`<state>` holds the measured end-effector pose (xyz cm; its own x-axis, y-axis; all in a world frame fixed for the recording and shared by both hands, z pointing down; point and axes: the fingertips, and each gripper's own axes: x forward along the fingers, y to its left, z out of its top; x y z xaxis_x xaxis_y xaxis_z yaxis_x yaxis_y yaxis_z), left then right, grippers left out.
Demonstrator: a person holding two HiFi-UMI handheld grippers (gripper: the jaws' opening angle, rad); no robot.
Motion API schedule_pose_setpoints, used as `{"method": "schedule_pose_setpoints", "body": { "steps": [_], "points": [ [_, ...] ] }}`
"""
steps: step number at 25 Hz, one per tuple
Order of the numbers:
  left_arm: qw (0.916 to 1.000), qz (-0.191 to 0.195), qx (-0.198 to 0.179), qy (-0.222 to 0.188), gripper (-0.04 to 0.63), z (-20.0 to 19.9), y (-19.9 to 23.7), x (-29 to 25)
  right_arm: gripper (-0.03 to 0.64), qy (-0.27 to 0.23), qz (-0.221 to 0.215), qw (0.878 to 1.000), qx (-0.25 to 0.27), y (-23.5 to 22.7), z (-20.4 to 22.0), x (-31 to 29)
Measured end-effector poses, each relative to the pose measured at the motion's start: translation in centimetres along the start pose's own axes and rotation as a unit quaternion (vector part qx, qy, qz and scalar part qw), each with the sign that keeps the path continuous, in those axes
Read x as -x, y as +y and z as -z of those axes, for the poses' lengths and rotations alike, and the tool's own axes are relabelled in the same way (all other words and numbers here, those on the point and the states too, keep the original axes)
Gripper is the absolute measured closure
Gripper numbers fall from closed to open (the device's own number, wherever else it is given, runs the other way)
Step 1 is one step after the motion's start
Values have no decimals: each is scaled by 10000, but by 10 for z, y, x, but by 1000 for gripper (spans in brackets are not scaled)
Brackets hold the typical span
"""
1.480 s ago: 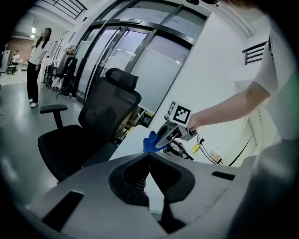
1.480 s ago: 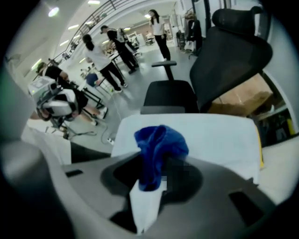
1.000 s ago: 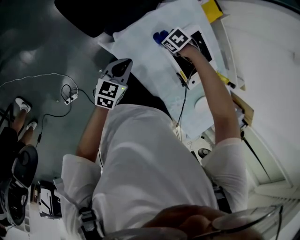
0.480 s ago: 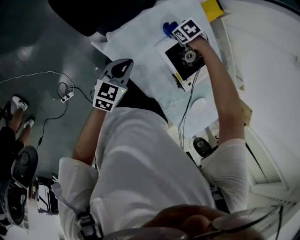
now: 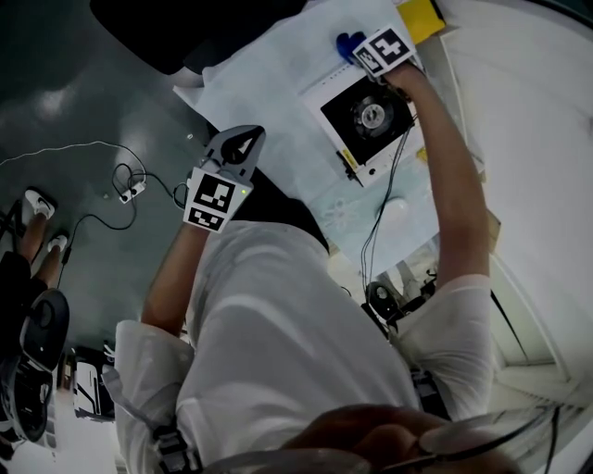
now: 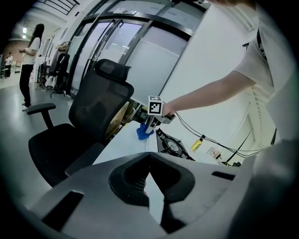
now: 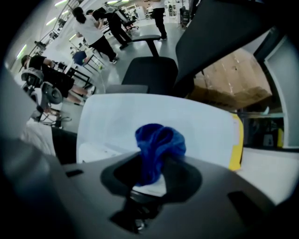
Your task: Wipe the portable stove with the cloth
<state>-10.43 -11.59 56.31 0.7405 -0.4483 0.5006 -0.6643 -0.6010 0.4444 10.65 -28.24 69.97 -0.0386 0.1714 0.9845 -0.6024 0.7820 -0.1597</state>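
The portable stove (image 5: 366, 116), white with a black top and a round burner, lies on the light-covered table (image 5: 269, 88). My right gripper (image 5: 359, 48) is at the stove's far edge, shut on the bunched blue cloth (image 7: 158, 145), which also shows in the head view as a blue cloth (image 5: 347, 44) and in the left gripper view as a blue cloth (image 6: 143, 132). The left gripper (image 5: 243, 141) hangs at the table's near edge, away from the stove (image 6: 174, 145), jaws closed with nothing between them.
A black office chair (image 6: 86, 126) stands at the table's far side. Cables (image 5: 384, 199) run across the table from the right gripper. A yellow object (image 5: 422, 18) lies past the stove. People (image 7: 96, 30) and chairs fill the room beyond. Cables (image 5: 102, 185) trail on the floor.
My right gripper has carried the blue cloth away from me across the stove top to its far edge, uncovering the burner. The left gripper has barely moved.
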Motion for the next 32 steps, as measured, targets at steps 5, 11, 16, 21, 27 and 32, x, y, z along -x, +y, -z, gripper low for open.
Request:
{"method": "schedule_pose_setpoints", "body": {
  "steps": [5,11,16,21,27,32],
  "points": [
    [10000,58,45,-1,565,-3,-12,-7,485,-53,8,10000,4,-11,3,2],
    [9999,94,31,33,564,-7,-22,-17,485,-93,74,9999,75,-27,5,3],
    [9998,121,-48,128,565,-3,-30,-22,485,-149,273,9995,75,-47,7,7],
    [9996,141,-113,199,565,-3,-37,-26,485,-261,368,9990,-33,-63,10,10],
    [9991,227,-210,275,565,-6,-49,-32,485,-648,616,9957,-244,-85,11,23],
    [9986,247,-275,367,564,-7,-56,-36,485,-1062,692,9912,-394,-102,23,41]
  ]
}}
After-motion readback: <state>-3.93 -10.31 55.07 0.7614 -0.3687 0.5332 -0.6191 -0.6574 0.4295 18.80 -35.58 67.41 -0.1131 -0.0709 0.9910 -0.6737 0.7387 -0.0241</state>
